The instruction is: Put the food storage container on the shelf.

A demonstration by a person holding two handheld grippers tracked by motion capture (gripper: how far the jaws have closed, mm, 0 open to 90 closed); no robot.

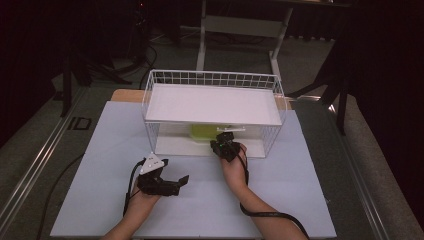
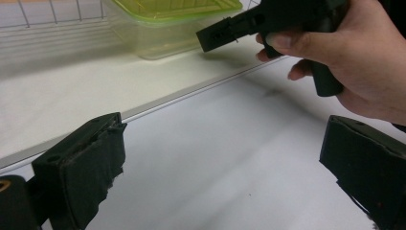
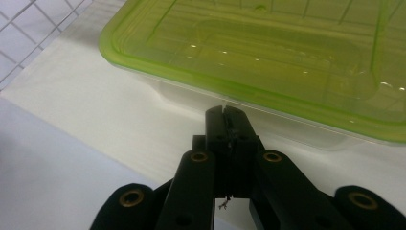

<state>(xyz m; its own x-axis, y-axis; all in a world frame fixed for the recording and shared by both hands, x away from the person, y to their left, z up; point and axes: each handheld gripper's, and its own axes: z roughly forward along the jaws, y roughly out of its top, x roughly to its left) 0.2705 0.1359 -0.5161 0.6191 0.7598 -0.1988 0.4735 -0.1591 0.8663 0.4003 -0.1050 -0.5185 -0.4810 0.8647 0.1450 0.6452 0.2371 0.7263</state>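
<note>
Reaching into the white wire basket (image 1: 155, 82), we hold our right gripper (image 3: 224, 111) with its two black jaws pressed together and nothing between them. Its tip sits just below the rim of the clear box with the green lid (image 3: 268, 52), which rests on the white floor under the basket's shelf (image 1: 210, 105). Our left gripper (image 2: 220, 158) waits over the pale table (image 1: 280, 195) with its jaws wide apart, holding nothing.
</note>
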